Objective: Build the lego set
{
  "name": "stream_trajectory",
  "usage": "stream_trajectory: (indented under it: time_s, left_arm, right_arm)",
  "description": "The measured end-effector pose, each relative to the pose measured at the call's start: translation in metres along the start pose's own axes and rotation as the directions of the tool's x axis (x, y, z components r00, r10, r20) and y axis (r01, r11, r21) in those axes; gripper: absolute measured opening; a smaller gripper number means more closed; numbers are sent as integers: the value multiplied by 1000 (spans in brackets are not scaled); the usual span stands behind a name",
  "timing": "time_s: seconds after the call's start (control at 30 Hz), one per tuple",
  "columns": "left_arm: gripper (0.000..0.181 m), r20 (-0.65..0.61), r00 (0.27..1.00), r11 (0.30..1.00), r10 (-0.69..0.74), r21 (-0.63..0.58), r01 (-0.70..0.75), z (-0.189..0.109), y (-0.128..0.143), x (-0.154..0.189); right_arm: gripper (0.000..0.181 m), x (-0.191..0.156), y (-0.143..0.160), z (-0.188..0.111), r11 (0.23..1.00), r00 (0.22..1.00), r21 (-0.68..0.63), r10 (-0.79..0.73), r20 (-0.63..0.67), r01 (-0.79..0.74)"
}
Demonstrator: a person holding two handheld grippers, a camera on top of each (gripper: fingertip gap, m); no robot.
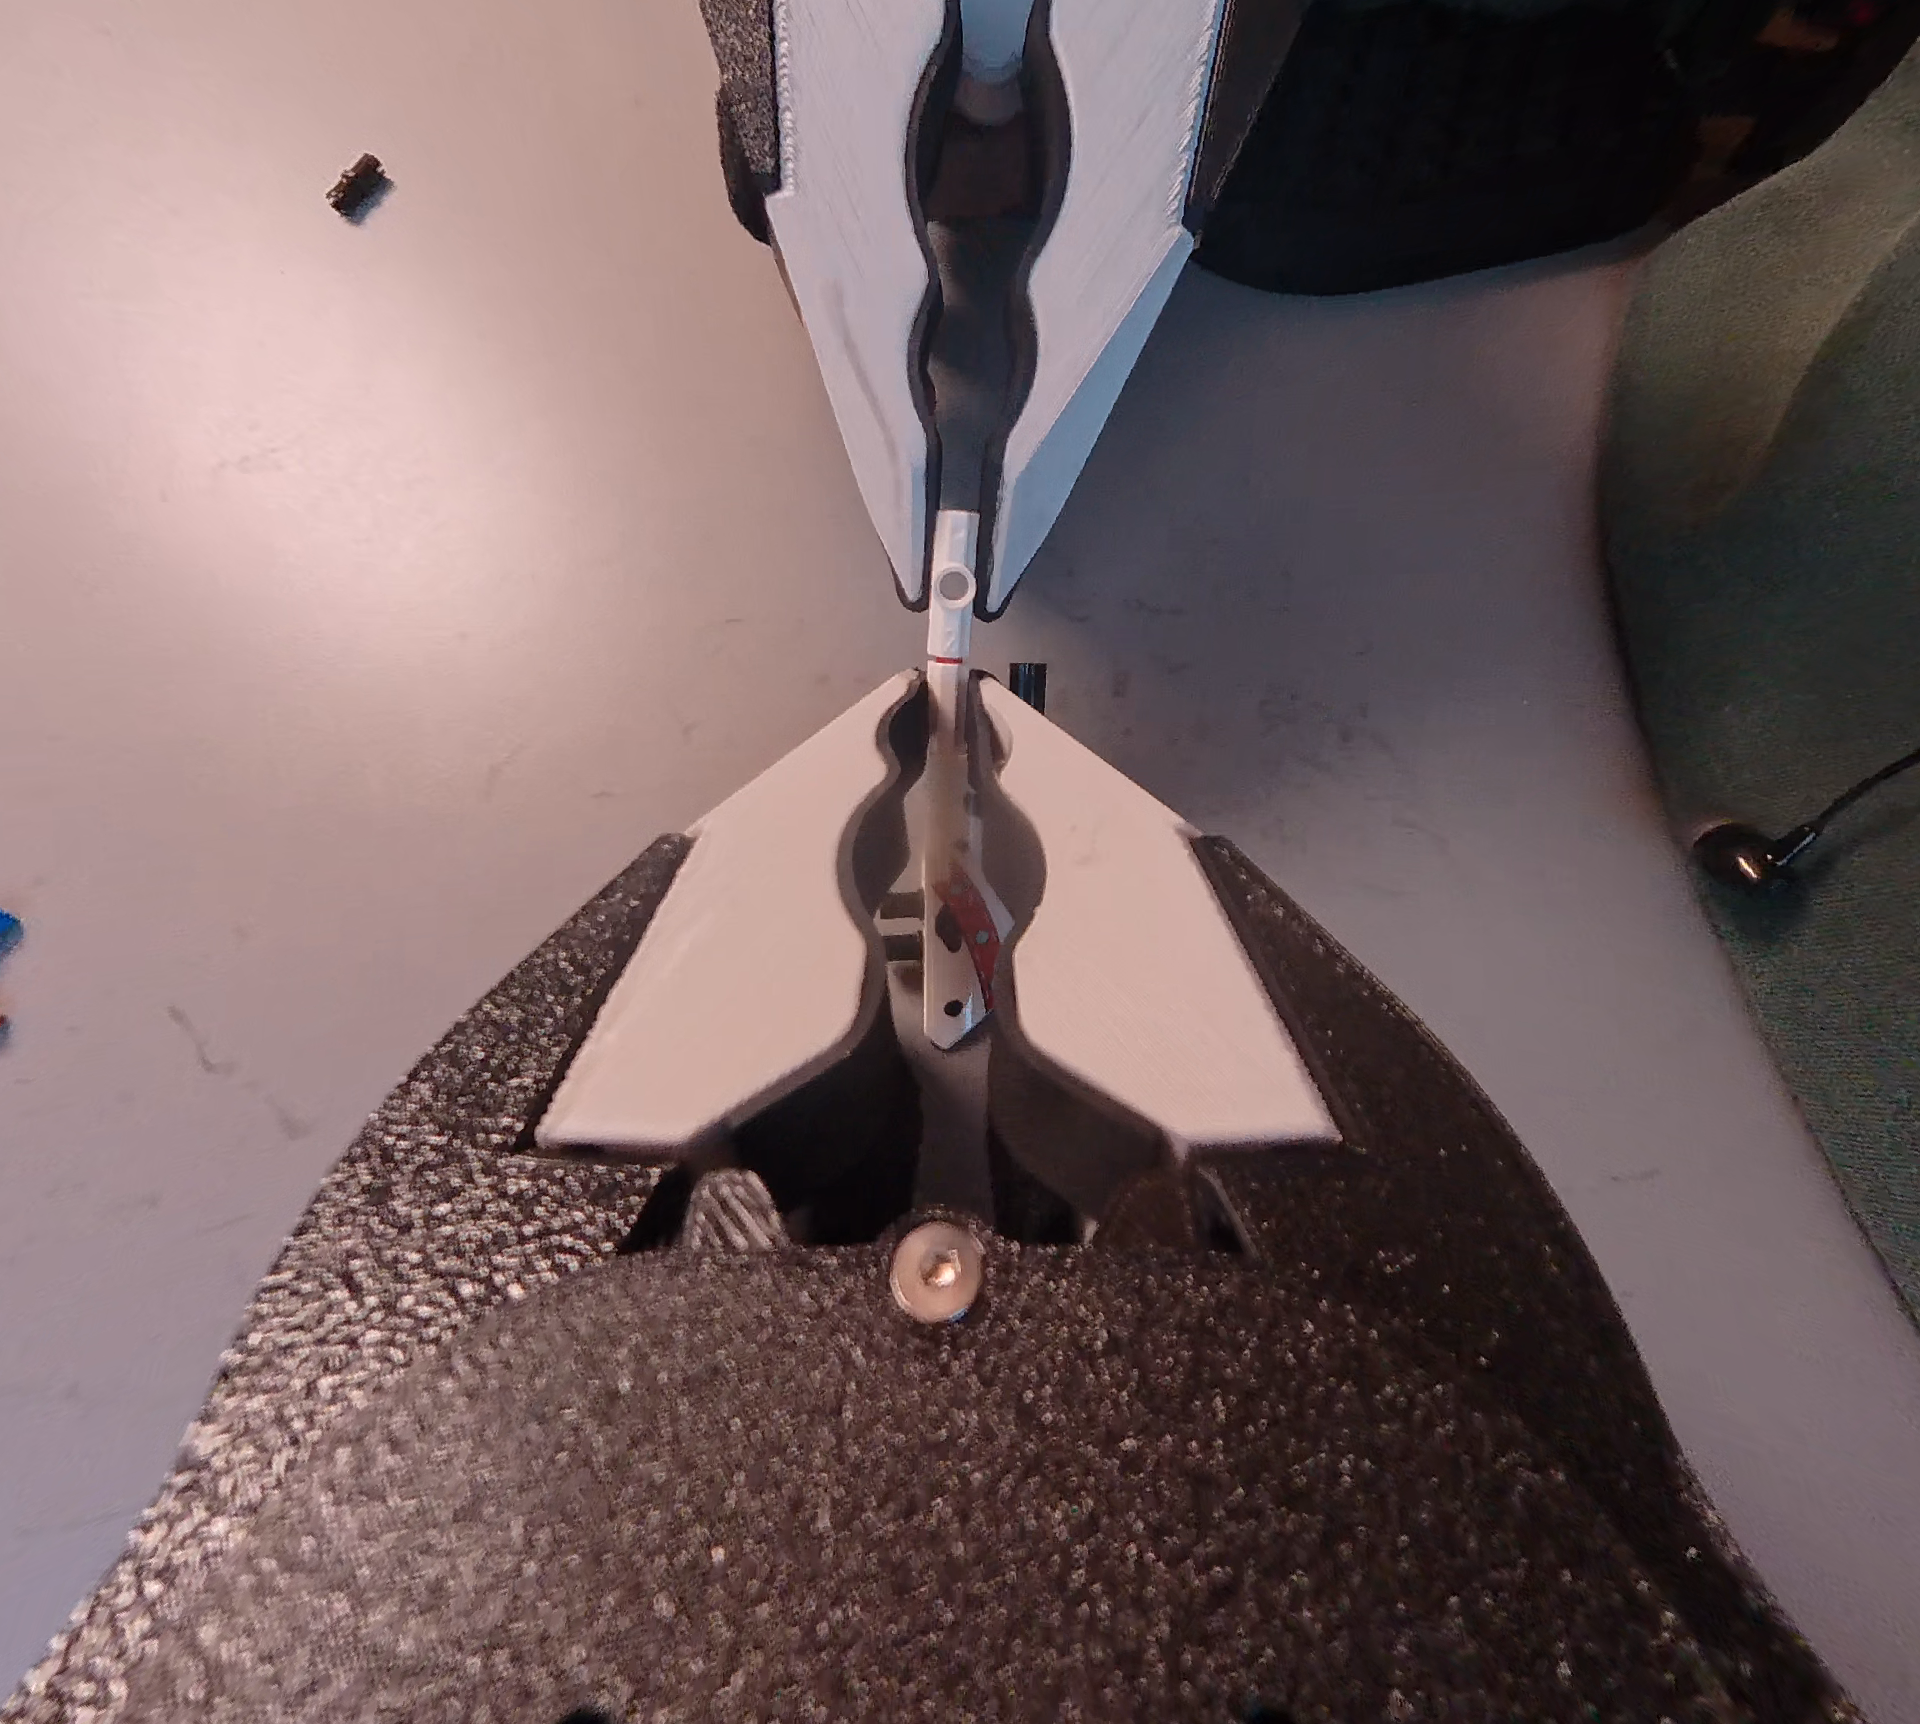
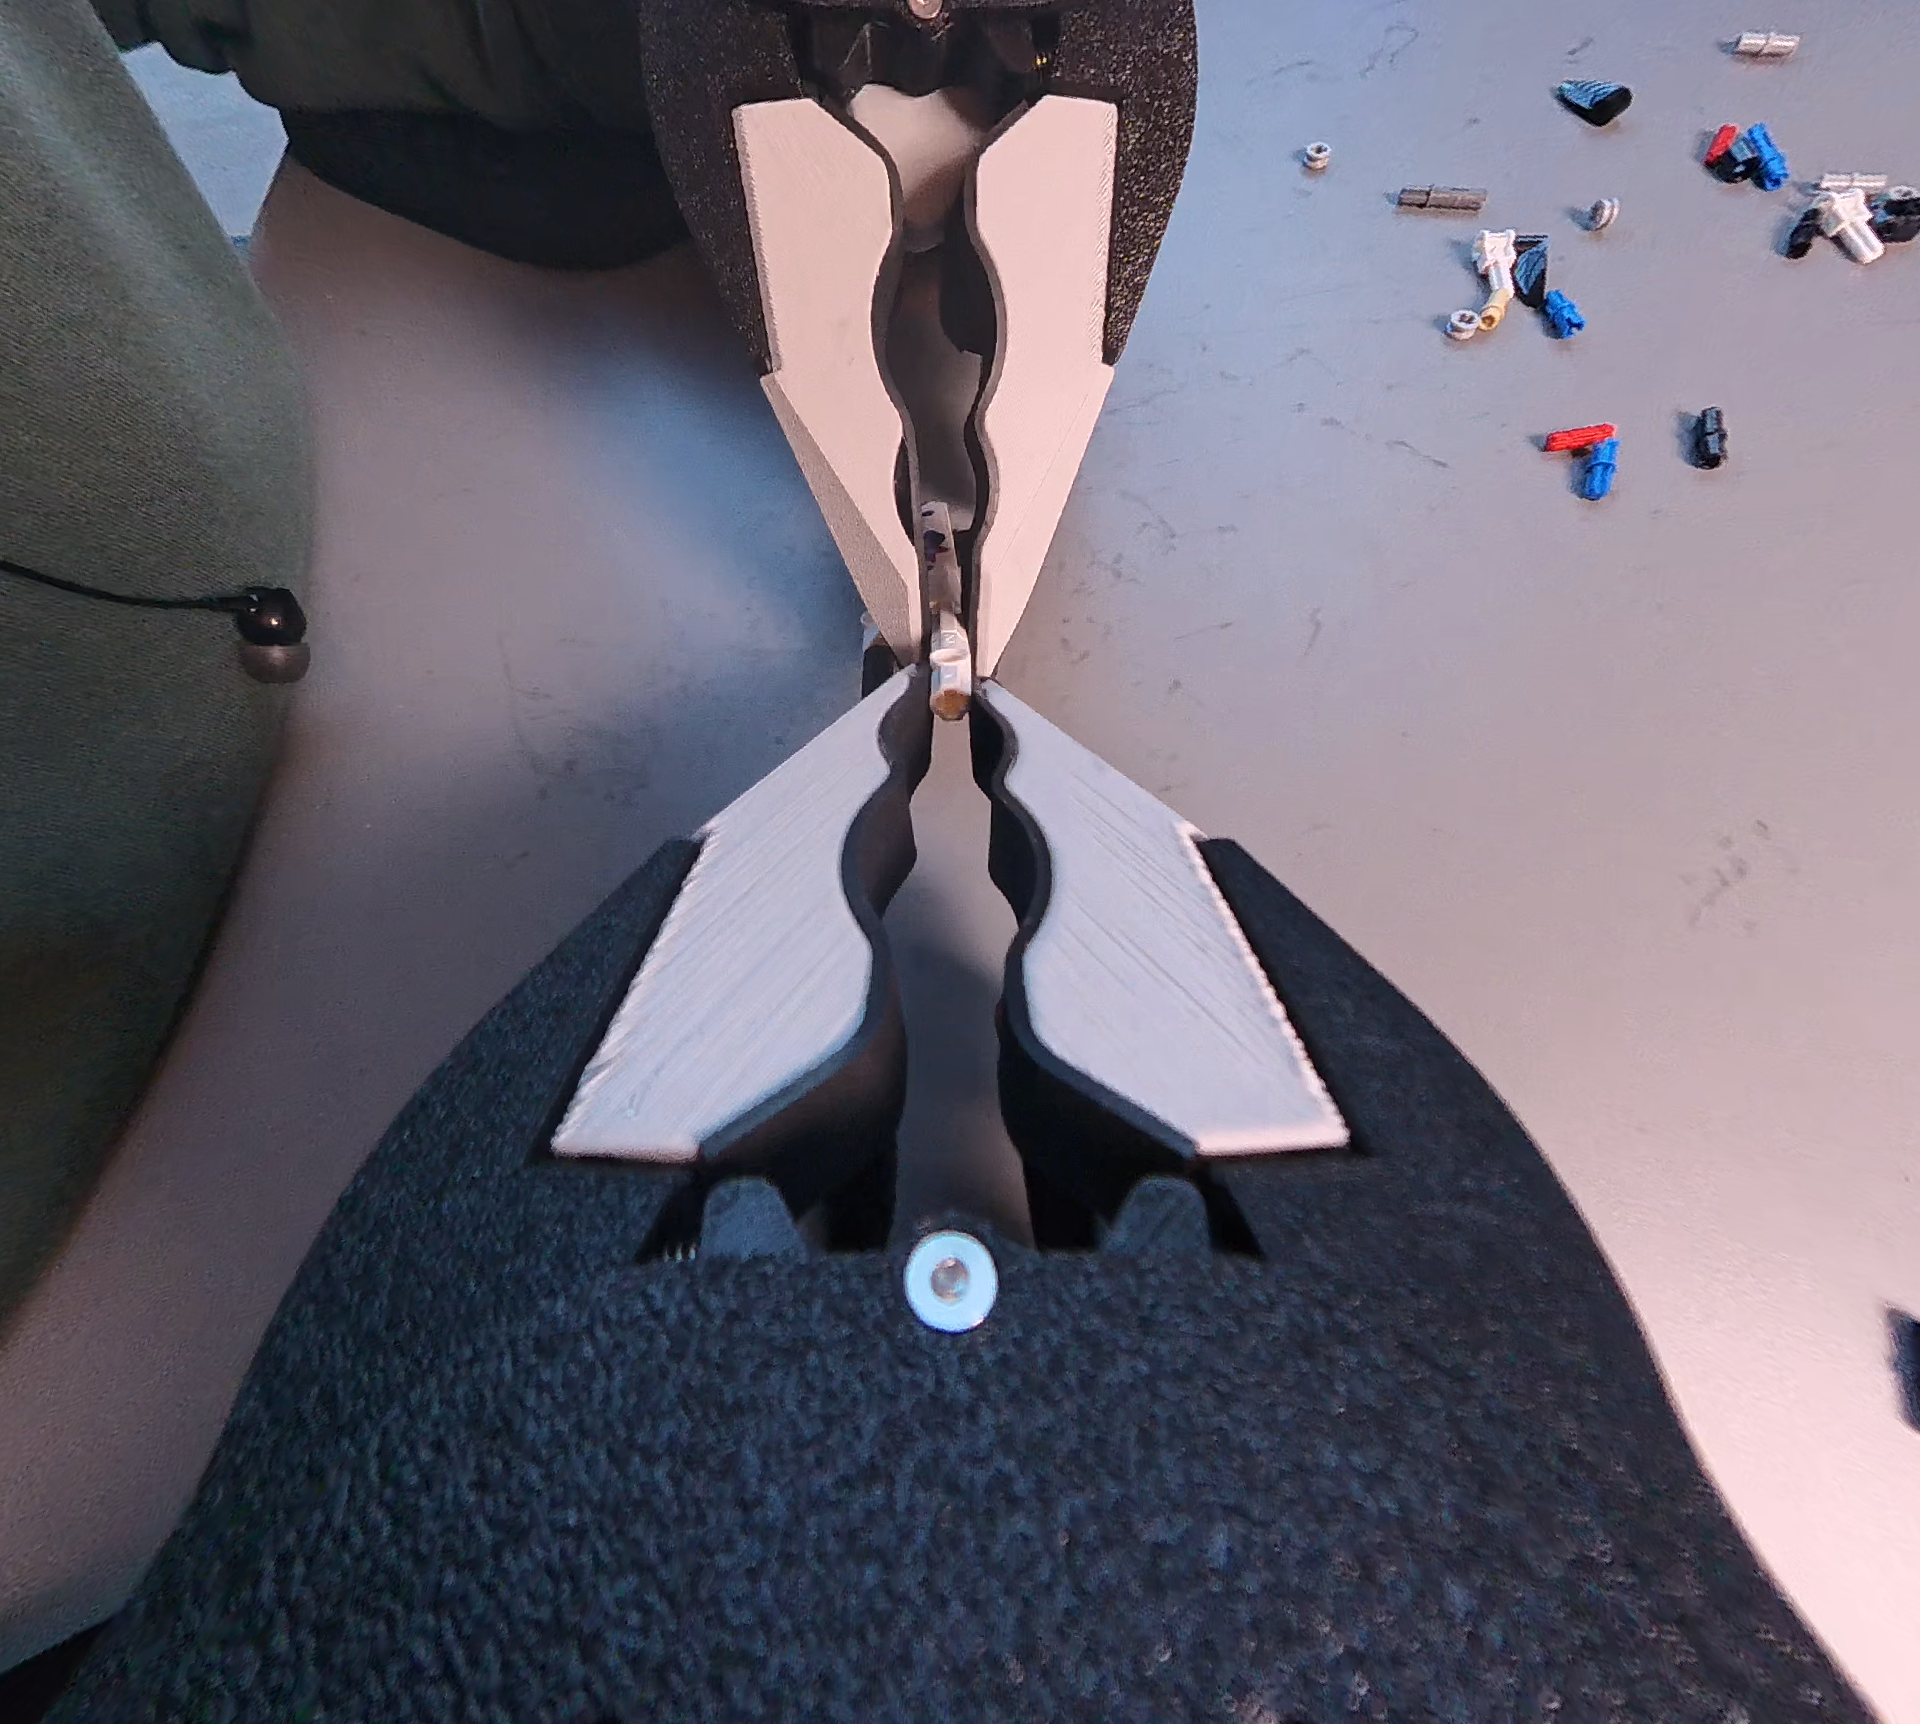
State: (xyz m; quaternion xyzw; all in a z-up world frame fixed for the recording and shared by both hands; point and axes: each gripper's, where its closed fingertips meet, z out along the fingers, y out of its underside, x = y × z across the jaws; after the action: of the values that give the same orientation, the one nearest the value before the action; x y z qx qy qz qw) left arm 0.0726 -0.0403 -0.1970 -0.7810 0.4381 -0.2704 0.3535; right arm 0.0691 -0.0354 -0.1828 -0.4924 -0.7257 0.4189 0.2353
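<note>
I have the left tool [image 1: 945,687] closed down on a long white lego beam [image 1: 948,843], which runs back between its fingers; a red piece [image 1: 971,921] sits on the beam's side near the rear end. The beam's front end pokes out past the fingertips, held above the tabletop [image 1: 416,531].

The right tool [image 2: 948,698] faces it tip to tip, its fingers pinched on a small white connector [image 1: 954,583] with a round hole. From my right wrist view that connector [image 2: 948,651] shows a tan end [image 2: 948,706] right at my fingertips, and it meets the beam [image 2: 935,542] held in the opposite tool. Whether the two parts are fully seated I cannot tell.

Loose lego pieces [image 2: 1558,292] in blue, red, black and grey are scattered towards the far right part of the tabletop [image 2: 1351,635] in that view. A small dark piece [image 1: 358,180] lies alone, off to the left in the left wrist view. A green sleeve [image 2: 135,427] lies along the tabletop's edge.
</note>
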Motion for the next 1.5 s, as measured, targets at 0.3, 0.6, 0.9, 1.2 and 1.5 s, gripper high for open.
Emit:
stream_trajectory:
  time_s: [0.3,0.6,0.9,1.2,1.5]
  left_arm:
    - [3,2,1000,999,-23,33,23,-4,-6,2]
    - [7,-57,996,996,-74,48,77,-8,-8,-2]
    - [46,-8,994,994,-105,10,105,-23,13,-7]
    - [23,-137,986,995,-94,31,99,-22,2,18]
    - [17,-251,947,965,-201,116,235,-43,-10,23]
  right_arm:
    - [5,-1,-7,-1,985,985,43,163,58,-166]
    - [6,3,-8,-2,975,975,49,214,56,-217]
    - [7,4,7,1,950,949,-20,312,40,-311]
    - [6,-8,-14,-7,974,977,100,193,92,-202]
    - [6,-21,-34,-10,972,989,185,-135,-63,144]
